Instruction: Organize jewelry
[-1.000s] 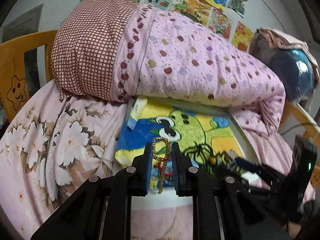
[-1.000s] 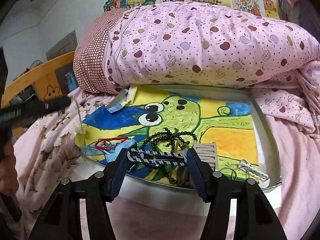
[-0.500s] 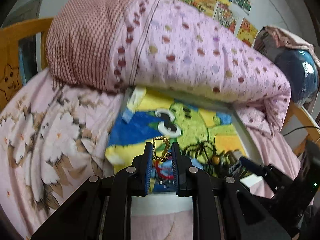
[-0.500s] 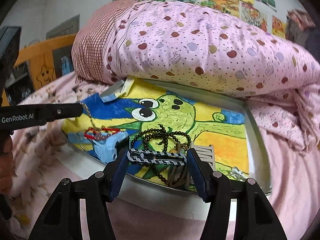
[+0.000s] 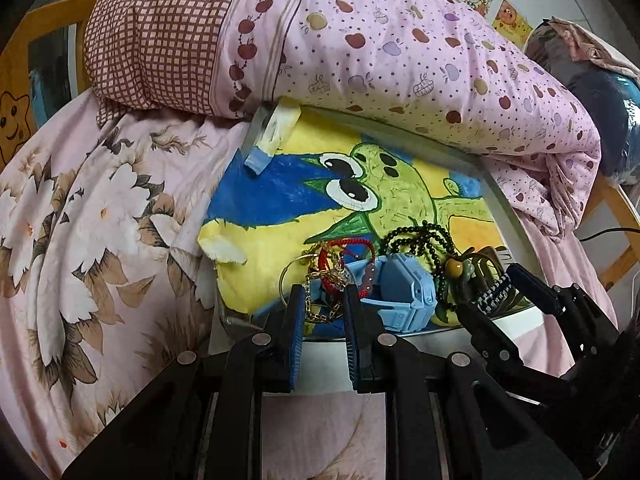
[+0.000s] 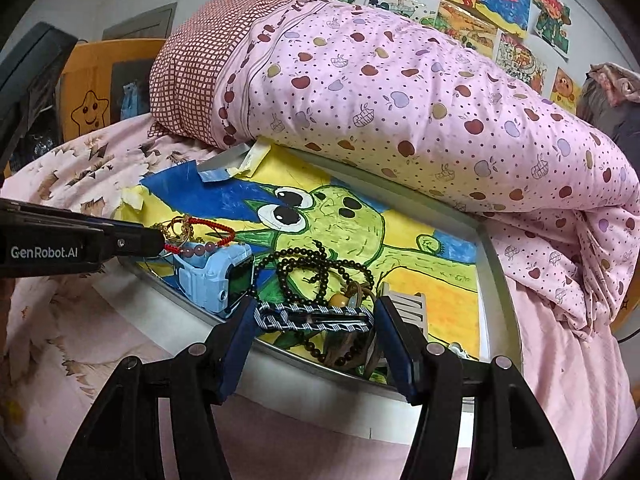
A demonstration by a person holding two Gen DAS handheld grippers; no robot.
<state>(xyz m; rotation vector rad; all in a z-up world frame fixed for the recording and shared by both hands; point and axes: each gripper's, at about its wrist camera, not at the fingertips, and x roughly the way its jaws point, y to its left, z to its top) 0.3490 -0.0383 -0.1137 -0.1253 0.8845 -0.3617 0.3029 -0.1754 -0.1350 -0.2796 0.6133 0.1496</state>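
At the bottom centre of its own view, my left gripper (image 5: 320, 312) has its jaws close together, with the gold chain (image 5: 318, 312) pinched and bunched between them. At the bottom centre of the right view, my right gripper (image 6: 314, 322) stands wider and clamps the striped cord (image 6: 296, 317) end to end. Just beyond the left tips lie the red cord (image 5: 352, 245) and blue watch (image 5: 400, 288); right of them, the dark beads (image 5: 420, 238). All sit at the near edge of the tray (image 6: 496, 264), lower centre. The quilt (image 5: 400, 48) fills the top.

I judge I'm laying the chain down: I should lower until it rests on the tray, open slowly, and back straight out so links don't snag the red cord.
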